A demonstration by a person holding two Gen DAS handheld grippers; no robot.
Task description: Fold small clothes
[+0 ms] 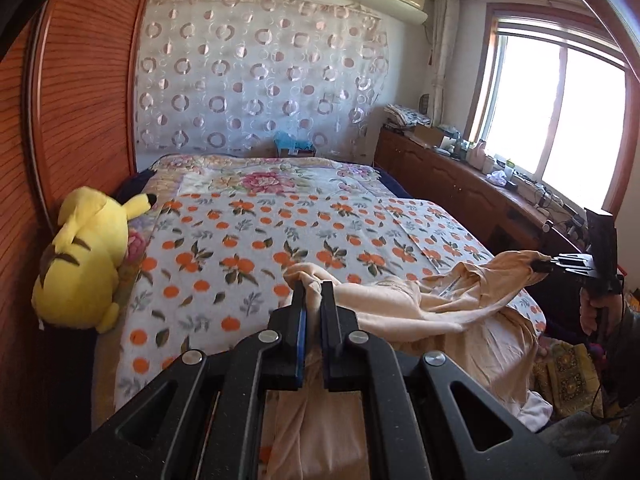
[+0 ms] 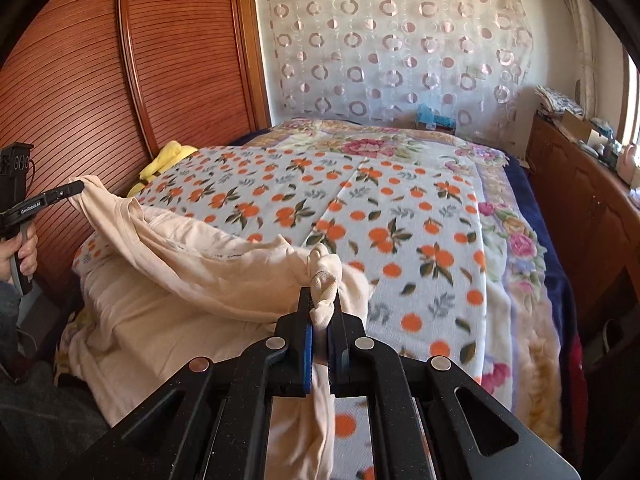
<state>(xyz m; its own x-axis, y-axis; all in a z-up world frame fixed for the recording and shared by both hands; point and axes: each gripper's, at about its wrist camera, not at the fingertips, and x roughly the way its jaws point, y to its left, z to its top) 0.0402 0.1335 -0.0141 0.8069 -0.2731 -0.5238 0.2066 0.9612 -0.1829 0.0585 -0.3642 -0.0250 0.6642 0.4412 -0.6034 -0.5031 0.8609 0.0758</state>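
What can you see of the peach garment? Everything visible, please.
The peach garment is a thin, soft knit, pale peach, plain apart from a small printed label strip near one edge. It is unfolded and rumpled, held up at two bunched corners: the left gripper and right gripper are each shut on one. Between them it sags; the rest lies on the orange-print blanket and hangs over the bed's near edge.

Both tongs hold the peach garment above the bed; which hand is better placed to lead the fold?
Neither clearly: left tongs and right tongs each pinch a bunched end of the peach garment, raised over the bedspread. They should probably move together.
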